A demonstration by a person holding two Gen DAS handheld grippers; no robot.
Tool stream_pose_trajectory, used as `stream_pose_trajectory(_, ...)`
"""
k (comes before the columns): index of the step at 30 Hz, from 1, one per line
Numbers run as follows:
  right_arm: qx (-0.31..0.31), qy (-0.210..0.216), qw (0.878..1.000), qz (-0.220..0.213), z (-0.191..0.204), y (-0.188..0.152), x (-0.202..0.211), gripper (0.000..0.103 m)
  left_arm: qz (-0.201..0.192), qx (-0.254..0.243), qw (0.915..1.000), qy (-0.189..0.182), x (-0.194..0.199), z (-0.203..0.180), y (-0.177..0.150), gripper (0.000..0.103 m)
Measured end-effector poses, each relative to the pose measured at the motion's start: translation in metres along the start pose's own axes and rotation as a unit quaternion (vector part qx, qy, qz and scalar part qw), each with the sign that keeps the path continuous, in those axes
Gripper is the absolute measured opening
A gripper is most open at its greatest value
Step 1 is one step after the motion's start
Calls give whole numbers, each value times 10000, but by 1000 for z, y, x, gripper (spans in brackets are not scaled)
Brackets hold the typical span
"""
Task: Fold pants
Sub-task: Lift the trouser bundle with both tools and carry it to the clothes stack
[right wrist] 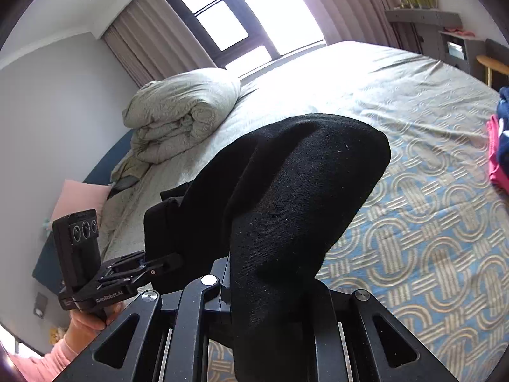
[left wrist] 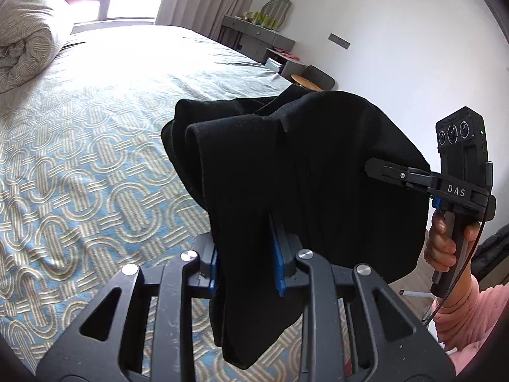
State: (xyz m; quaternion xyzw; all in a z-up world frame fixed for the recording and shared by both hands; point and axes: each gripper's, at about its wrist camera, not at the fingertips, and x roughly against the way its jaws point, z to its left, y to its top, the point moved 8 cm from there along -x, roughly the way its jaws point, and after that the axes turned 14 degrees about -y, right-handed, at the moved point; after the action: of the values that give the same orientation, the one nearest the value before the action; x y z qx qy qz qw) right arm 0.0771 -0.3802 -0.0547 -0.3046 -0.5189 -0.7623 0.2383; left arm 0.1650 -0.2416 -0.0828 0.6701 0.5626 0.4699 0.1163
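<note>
The black pants [left wrist: 302, 159] hang bunched in the air above the bed, held between both grippers. My left gripper [left wrist: 245, 245] is shut on a thick fold of the cloth, its blue pads [left wrist: 213, 267] pressing either side. The right gripper [left wrist: 375, 168] comes in from the right edge, a hand on its handle, its fingers clamped on the pants' other end. In the right wrist view the pants [right wrist: 302, 175] rise as a dark hump out of my right gripper [right wrist: 270, 286], which is shut on them. The left gripper [right wrist: 171, 262] bites the cloth at lower left.
The bed [left wrist: 79, 159] has a blue and beige patterned cover. A rolled duvet [right wrist: 181, 111] lies at its head beside a pink pillow [right wrist: 79, 197]. Pink and blue clothes [right wrist: 496, 146] lie at the bed's right edge. A grey desk [left wrist: 257, 31] and a stool [left wrist: 305, 81] stand by the far wall.
</note>
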Motion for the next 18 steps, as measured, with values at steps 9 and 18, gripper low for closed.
stream_pose_trajectory(9, -311, -565, 9952, -742, -71, 12, 88, 15, 198, -675, 9957, -598, -63, -97, 48, 28)
stream_pose_trajectory(18, -845, -1289, 9753, -1581, -177, 65, 170, 15, 375, -1756, 9761, -1226, -163, -227, 142, 28)
